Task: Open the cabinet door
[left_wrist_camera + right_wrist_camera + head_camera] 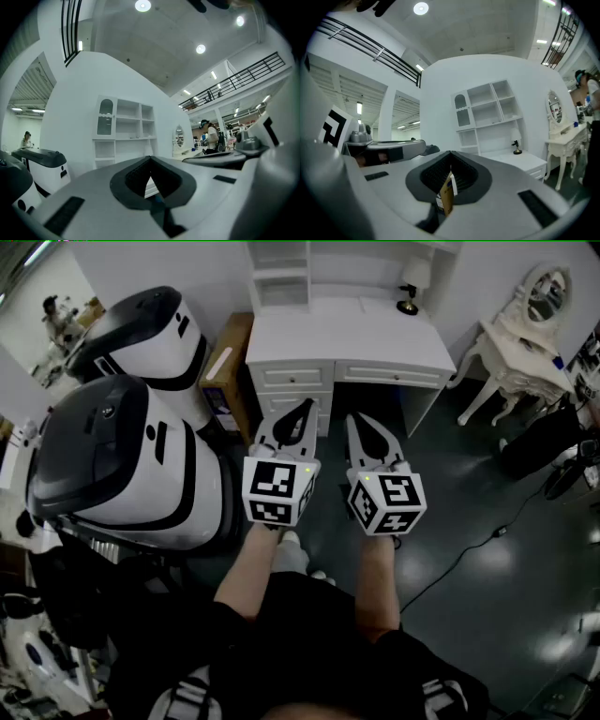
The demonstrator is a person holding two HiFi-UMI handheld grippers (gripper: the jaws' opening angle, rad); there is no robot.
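Plainly, left gripper (302,409) and right gripper (354,423) sit closed (both empty); desk drawers (392,376) closed.

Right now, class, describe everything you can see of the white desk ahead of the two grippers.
The white desk looks like painted wood, with a flat top. Two closed drawers sit side by side under it; a closed cabinet door fills the left below, and leg space opens on the right. A shelf unit rises at its back, a small lamp stands on its rear corner, and a cardboard box stands beside its left side.
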